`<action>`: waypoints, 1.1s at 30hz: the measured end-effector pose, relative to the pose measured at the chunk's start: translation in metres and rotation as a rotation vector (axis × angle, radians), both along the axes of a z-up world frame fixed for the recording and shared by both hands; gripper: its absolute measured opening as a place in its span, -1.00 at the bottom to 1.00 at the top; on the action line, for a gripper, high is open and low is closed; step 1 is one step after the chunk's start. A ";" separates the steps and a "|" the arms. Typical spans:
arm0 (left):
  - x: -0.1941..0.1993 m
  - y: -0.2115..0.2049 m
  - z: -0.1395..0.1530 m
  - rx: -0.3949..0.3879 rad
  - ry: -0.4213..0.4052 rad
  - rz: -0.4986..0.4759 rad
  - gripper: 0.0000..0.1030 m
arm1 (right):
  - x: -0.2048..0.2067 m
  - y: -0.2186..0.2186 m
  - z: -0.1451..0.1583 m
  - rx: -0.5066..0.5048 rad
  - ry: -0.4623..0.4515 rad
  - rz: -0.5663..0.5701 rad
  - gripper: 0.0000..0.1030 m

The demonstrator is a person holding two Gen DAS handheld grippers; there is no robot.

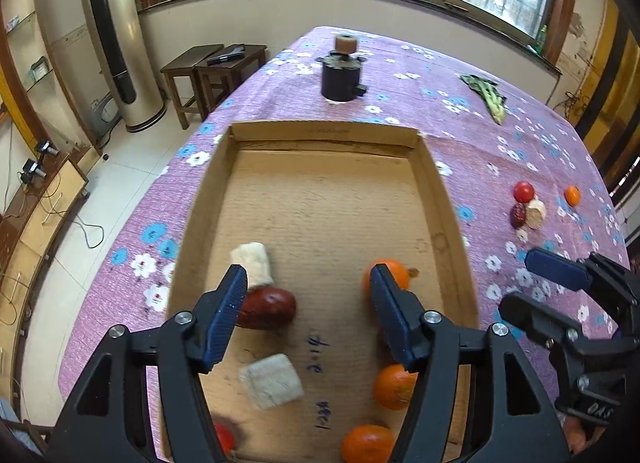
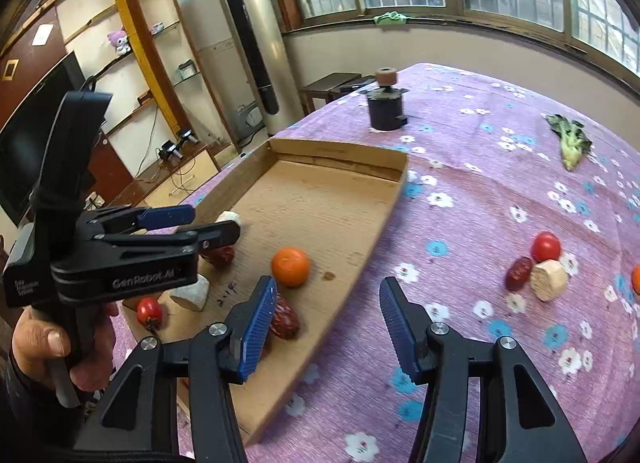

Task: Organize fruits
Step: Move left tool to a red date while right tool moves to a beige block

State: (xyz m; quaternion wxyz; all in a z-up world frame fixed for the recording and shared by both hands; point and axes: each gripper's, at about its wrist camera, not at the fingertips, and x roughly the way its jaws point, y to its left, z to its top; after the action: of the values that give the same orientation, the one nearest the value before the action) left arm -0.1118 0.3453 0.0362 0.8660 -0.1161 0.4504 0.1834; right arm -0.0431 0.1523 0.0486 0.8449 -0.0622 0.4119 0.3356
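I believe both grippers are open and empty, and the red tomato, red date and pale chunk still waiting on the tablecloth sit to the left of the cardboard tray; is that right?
Not quite: those three lie to the right of the cardboard tray, not the left. The right wrist view shows the tomato, date and pale chunk together on the tablecloth. The left gripper and right gripper are indeed open and empty.

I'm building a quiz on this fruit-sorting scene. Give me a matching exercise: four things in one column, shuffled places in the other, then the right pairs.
Things:
1. leafy green vegetable
2. orange nearest the box's open middle
3. dark cylinder with a brown knob
4. red tomato beside a date and a pale chunk

Places:
A. on the cloth beyond the cardboard box's far wall
B. inside the box
C. far right of the cloth, alone
D. on the cloth, right of the box

Pairs: 1-C, 2-B, 3-A, 4-D
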 end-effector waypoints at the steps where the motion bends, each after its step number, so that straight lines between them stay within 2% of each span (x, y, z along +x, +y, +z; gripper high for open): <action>1: 0.000 -0.003 0.001 -0.001 -0.001 -0.007 0.22 | 0.000 -0.003 0.000 -0.001 0.000 -0.007 0.07; 23: 0.026 -0.075 0.011 -0.021 -0.017 -0.168 0.22 | 0.011 -0.114 -0.007 -0.016 0.012 -0.206 0.09; 33: 0.049 -0.114 0.015 -0.021 -0.021 -0.251 0.22 | 0.024 -0.142 -0.010 -0.022 0.006 -0.259 0.09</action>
State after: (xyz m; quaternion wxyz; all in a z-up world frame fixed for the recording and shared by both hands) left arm -0.0632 0.2308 0.0512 0.8857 -0.0699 0.4540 0.0676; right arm -0.0195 0.0098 0.0388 0.8791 -0.0169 0.4228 0.2194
